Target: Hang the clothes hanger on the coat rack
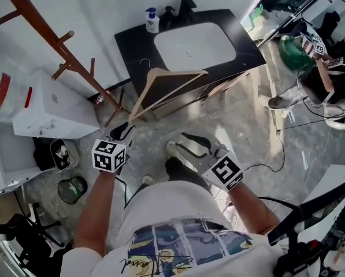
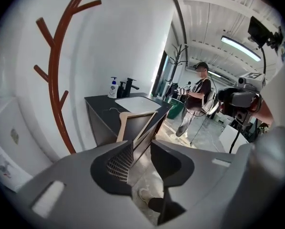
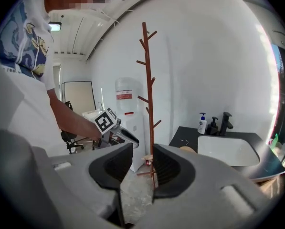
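A wooden clothes hanger (image 1: pixel 166 88) leans over the front edge of a black counter (image 1: pixel 132 42), its wire hook lying on the top. My left gripper (image 1: pixel 126 130) sits just below the hanger's lower left end. In the left gripper view the hanger (image 2: pixel 132 128) shows through the gap of the left gripper (image 2: pixel 141 151), whose jaws stand apart without pressing on it. My right gripper (image 1: pixel 184 144) hangs open and empty over the floor to the right. The red-brown coat rack (image 1: pixel 51 39) stands at the left by the wall; the right gripper (image 3: pixel 137 168) faces the coat rack (image 3: pixel 148 94).
A white sink (image 1: pixel 195 44), a soap bottle (image 1: pixel 152 21) and a black tap (image 1: pixel 184 7) are on the counter. A white cabinet (image 1: pixel 51 105) stands beside the rack's foot, a black bin (image 1: pixel 73 189) below it. Another person (image 2: pixel 197 99) stands at the right, with cables on the floor.
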The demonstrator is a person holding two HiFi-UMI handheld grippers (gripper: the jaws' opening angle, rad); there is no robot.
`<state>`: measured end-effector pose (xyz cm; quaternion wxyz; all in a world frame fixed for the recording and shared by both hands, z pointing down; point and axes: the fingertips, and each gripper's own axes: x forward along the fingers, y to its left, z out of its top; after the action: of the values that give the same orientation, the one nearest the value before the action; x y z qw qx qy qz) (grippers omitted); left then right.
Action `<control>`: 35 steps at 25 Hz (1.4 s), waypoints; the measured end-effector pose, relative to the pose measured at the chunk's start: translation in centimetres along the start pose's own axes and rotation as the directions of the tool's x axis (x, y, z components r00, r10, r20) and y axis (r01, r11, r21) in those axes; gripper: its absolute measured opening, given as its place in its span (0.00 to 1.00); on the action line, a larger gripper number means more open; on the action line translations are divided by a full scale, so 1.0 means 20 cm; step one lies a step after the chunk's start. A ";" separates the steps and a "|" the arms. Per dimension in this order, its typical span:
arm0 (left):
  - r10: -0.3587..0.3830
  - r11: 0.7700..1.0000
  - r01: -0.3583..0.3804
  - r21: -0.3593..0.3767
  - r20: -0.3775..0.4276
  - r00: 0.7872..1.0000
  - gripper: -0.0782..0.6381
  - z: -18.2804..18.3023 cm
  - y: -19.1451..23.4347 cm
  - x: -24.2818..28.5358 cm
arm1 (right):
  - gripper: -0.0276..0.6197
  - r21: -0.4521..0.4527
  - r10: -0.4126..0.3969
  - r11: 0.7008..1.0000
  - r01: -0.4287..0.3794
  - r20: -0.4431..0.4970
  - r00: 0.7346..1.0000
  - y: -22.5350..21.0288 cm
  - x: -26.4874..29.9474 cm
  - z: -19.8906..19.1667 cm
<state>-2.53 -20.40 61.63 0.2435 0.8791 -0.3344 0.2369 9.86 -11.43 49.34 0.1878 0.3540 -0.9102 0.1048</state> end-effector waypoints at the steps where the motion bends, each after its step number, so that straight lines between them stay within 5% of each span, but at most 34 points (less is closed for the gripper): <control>1: 0.004 1.000 -0.004 -0.016 -0.009 1.000 0.28 0.00 0.03 0.05 | 0.25 0.006 0.004 1.000 -0.004 -0.004 1.000 -0.04 0.01 -0.01; 11: -0.004 0.977 -0.015 -0.214 -0.091 0.996 0.40 -0.16 0.30 0.41 | 0.24 0.050 0.015 0.999 -0.010 -0.096 0.995 -0.35 0.01 -0.11; 16: -0.073 0.916 0.039 -0.399 -0.070 0.995 0.51 -0.23 0.40 0.53 | 0.24 0.061 0.011 0.998 -0.002 -0.140 0.990 -0.46 0.02 -0.15; 19: -0.146 0.840 0.120 -0.529 -0.007 0.989 0.53 -0.24 0.39 0.59 | 0.24 0.056 0.012 0.998 -0.002 -0.166 0.986 -0.50 0.03 -0.18; 24: -0.226 0.654 0.263 -0.709 0.148 0.963 0.52 -0.25 0.33 0.68 | 0.24 0.062 0.012 0.998 0.001 -0.214 0.977 -0.56 0.04 -0.23; 28: -0.221 0.553 0.322 -0.768 0.237 0.946 0.45 -0.26 0.35 0.72 | 0.24 0.065 0.008 0.998 0.008 -0.239 0.971 -0.58 0.04 -0.27; 31: -0.215 0.510 0.362 -0.780 0.291 0.932 0.34 -0.24 0.36 0.71 | 0.24 0.070 0.001 0.997 0.017 -0.254 0.967 -0.59 0.03 -0.28; 35: -0.276 0.357 0.503 -0.787 0.426 0.862 0.28 -0.15 0.28 0.67 | 0.24 0.070 -0.005 0.997 0.025 -0.260 0.965 -0.59 0.03 -0.29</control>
<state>1.75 -28.60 73.22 0.6704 0.6983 -0.2122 -0.1337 18.98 -18.50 55.49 0.2934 0.3506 -0.8706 0.1819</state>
